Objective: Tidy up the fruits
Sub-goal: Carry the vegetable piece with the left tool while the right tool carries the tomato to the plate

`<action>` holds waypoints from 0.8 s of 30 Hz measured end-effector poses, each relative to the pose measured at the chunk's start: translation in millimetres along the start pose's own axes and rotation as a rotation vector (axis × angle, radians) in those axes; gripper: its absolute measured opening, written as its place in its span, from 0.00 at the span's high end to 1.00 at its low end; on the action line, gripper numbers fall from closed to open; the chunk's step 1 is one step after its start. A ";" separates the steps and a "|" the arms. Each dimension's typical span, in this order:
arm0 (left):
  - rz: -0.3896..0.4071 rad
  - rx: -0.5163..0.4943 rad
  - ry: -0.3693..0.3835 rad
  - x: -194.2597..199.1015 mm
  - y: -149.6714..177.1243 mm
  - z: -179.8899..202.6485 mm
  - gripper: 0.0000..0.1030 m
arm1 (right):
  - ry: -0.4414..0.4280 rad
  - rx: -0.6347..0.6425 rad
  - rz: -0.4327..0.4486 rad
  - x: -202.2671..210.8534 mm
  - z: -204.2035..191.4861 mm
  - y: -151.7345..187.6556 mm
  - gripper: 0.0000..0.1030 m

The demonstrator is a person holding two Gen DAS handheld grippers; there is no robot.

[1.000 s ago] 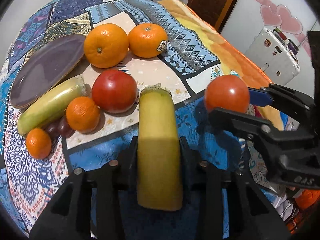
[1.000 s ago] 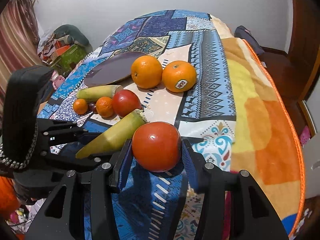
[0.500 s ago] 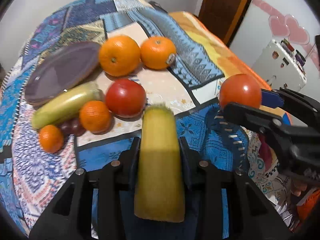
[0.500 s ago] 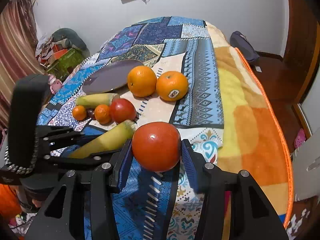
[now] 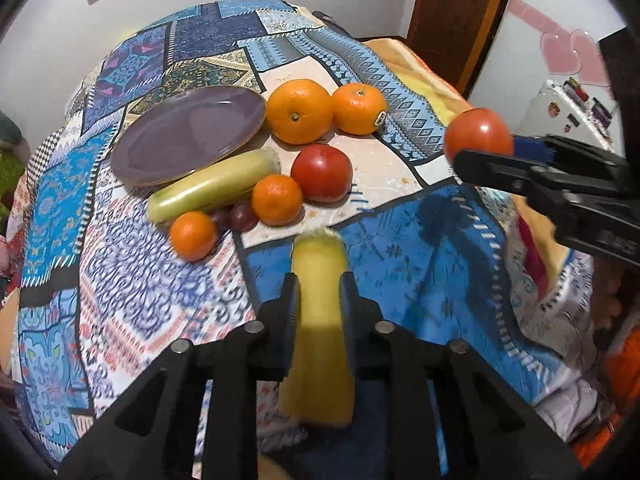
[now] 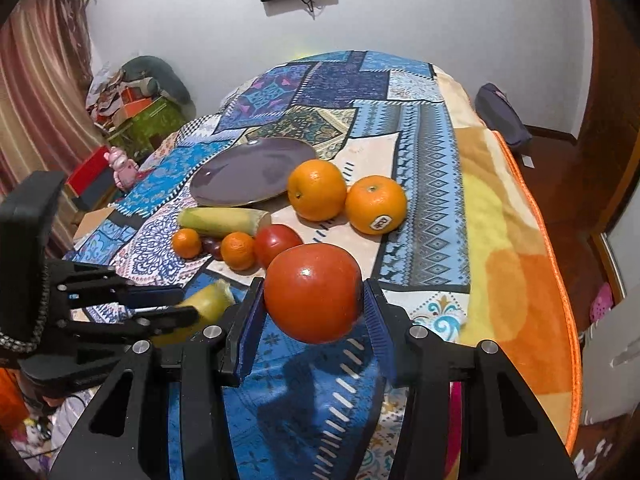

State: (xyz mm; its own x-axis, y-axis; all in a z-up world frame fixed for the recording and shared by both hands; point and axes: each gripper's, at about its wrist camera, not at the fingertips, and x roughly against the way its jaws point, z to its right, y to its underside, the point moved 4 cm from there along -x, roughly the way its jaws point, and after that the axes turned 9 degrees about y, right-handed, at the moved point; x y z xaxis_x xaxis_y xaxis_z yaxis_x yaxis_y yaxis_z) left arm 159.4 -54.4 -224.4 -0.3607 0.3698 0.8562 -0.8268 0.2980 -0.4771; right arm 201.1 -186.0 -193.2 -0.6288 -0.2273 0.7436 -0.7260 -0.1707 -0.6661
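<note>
Aloft – L claw w/ banana; R claw w/ tomato

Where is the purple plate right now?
The purple plate lies bare on the patterned blanket, at the far left of the fruit cluster in both views. The largest orange sits at its right edge and a yellow-green banana along its near rim.

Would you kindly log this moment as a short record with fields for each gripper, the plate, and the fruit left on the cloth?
left gripper: shut on banana, lifted
right gripper: shut on tomato, lifted
plate: purple, nothing on it
cloth: second banana, second tomato, two big oranges, two small oranges, grapes
</note>
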 end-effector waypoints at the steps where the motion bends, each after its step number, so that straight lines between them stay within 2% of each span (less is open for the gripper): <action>1: -0.008 0.012 0.017 3.4 2.3 -2.8 0.82 | -0.002 0.004 -0.003 -1.2 -2.0 0.5 0.57; 6: -0.037 0.032 0.048 -0.2 4.1 -6.1 0.74 | -0.011 0.008 -0.016 -3.8 -8.7 2.3 0.57; 7: -0.046 0.031 0.048 -4.6 2.9 -5.3 0.70 | -0.013 0.007 -0.017 -3.9 -9.5 2.6 0.57; 8: -0.065 0.032 0.047 -11.6 2.5 -5.1 0.64 | -0.014 0.008 -0.017 -3.6 -10.2 2.8 0.57; 11: -0.134 0.072 0.048 -38.5 4.7 -9.8 0.62 | -0.012 0.010 -0.014 -1.3 -10.1 3.2 0.57; 19: -0.091 0.056 -0.031 -50.4 -6.5 -0.7 0.64 | -0.001 -0.008 -0.016 -2.5 -1.5 3.3 0.57; 24: -0.035 0.073 -0.026 -32.6 -4.4 0.3 0.64 | -0.001 -0.007 -0.009 -2.0 0.4 0.1 0.57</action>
State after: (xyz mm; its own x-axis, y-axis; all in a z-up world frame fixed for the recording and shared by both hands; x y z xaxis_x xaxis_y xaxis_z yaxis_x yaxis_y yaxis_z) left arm 174.6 -68.0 -250.1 -0.3416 0.3368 0.8774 -0.8681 0.2448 -0.4319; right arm 202.4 -185.9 -194.9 -0.6223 -0.2268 0.7492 -0.7333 -0.1658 -0.6594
